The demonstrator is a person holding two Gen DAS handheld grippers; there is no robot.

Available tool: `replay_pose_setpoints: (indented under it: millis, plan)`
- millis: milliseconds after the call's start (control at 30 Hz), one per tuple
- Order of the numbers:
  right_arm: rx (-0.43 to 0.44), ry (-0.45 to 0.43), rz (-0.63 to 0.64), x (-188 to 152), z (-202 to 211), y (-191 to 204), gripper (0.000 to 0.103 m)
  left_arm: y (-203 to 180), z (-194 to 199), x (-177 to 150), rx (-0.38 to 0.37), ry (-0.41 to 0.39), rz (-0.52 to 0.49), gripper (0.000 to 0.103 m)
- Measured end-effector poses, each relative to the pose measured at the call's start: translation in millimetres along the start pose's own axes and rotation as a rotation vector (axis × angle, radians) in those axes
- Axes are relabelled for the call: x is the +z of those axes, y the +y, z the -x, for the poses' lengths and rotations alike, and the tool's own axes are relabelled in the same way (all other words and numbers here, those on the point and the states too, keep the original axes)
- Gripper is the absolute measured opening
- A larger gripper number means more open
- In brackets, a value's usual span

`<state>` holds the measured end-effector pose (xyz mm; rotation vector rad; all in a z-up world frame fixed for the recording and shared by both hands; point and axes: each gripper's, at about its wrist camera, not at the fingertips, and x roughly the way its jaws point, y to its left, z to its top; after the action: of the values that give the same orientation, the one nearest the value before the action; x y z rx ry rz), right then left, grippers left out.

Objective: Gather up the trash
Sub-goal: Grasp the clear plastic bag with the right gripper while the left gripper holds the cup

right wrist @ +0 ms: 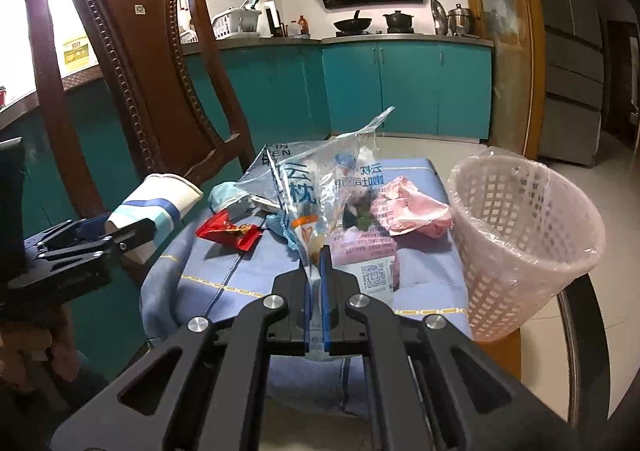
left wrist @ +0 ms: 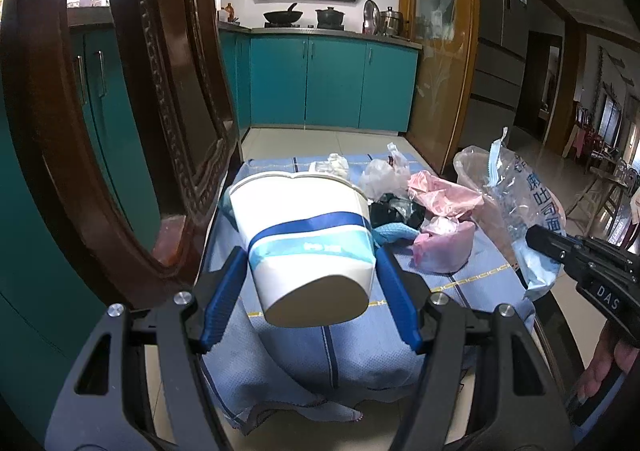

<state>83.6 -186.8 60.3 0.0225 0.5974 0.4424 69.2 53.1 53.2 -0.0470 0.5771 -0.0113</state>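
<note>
My left gripper [left wrist: 310,263] is shut on a white paper cup with blue bands [left wrist: 308,235], held tilted above the blue cloth; the cup also shows in the right wrist view [right wrist: 156,203]. My right gripper [right wrist: 319,255] is shut on a clear plastic bag with blue print [right wrist: 320,187], lifted above the table; the bag also shows in the left wrist view [left wrist: 520,207]. A pink lined waste basket [right wrist: 520,235] stands at the table's right edge. Pink plastic bags [left wrist: 444,227], a red wrapper [right wrist: 228,233], a black scrap [left wrist: 394,209] and white tissue [left wrist: 336,163] lie on the cloth.
A blue cloth [left wrist: 360,347] covers the small table. A dark wooden chair [right wrist: 132,63] stands close on the left. Teal kitchen cabinets [left wrist: 332,83] and a tiled floor lie beyond. A wooden door frame [left wrist: 444,51] is at the right.
</note>
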Motion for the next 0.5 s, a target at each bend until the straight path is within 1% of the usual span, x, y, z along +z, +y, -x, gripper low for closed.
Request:
replay_pose_setpoints:
  millis: [133, 367, 500]
  plan:
    - [-0.003, -0.003, 0.013, 0, 2, -1, 0.005, 1, 0, -2, 0.0, 0.011, 0.001, 0.067]
    - [0.013, 0.012, -0.01, 2, 0, -7, 0.005, 2, 2, -1, -0.011, 0.006, 0.004, 0.067]
    - [0.009, 0.022, -0.02, 2, -2, -10, 0.005, 1, -1, -2, -0.011, 0.02, 0.001, 0.067]
